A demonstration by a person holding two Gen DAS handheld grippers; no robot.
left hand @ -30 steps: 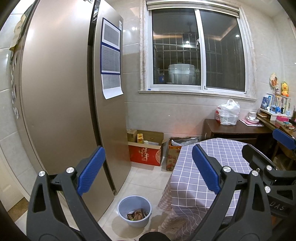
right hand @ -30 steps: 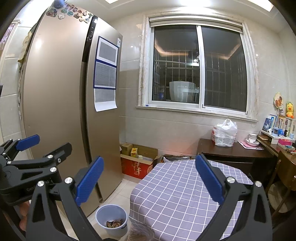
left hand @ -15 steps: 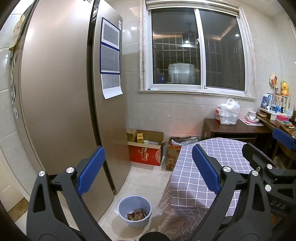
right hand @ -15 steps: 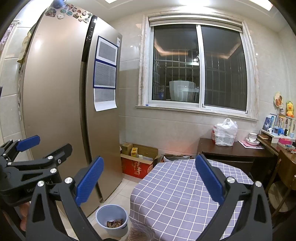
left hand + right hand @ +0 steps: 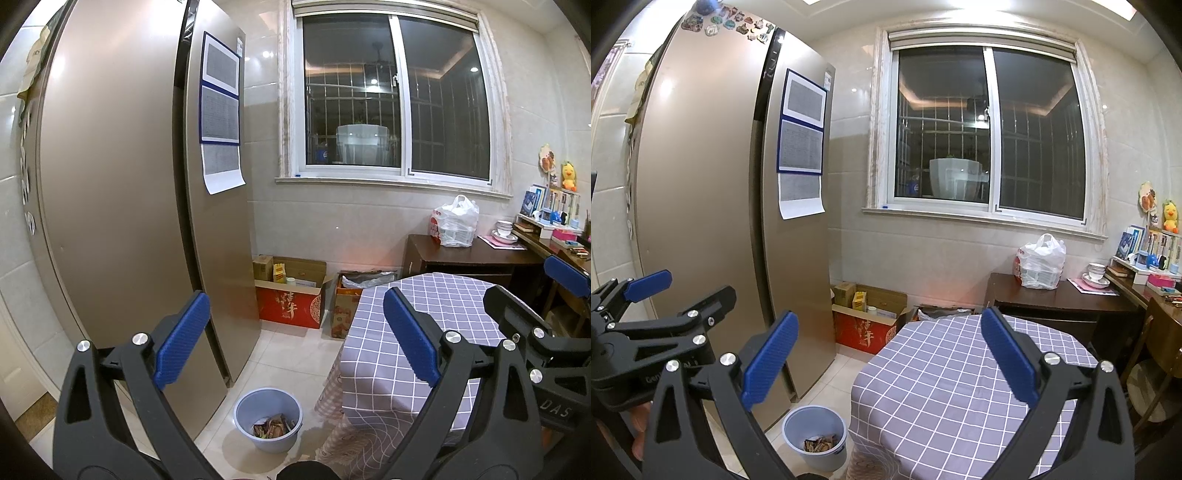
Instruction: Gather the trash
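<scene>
- While both grippers hang in mid-air above the room, the left gripper (image 5: 295, 336) has its jaws spread wide, holding nothing.
- Right gripper (image 5: 890, 354): jaws likewise wide apart, empty.
- Trash (image 5: 275, 428) sits inside the blue bin (image 5: 242, 406) at lower centre of the left view, on the floor between the fridge (image 5: 110, 184) and the checked tablecloth (image 5: 388, 362).
- Right view: same bin (image 5: 790, 424) at lower left, wrappers (image 5: 820, 442) in it.
- Judgement: scraps look light, crumpled, flimsy; pinch a wrapper edge, or take the bin by its thin, stiff rim.
- No loose trash shows on the table.
</scene>
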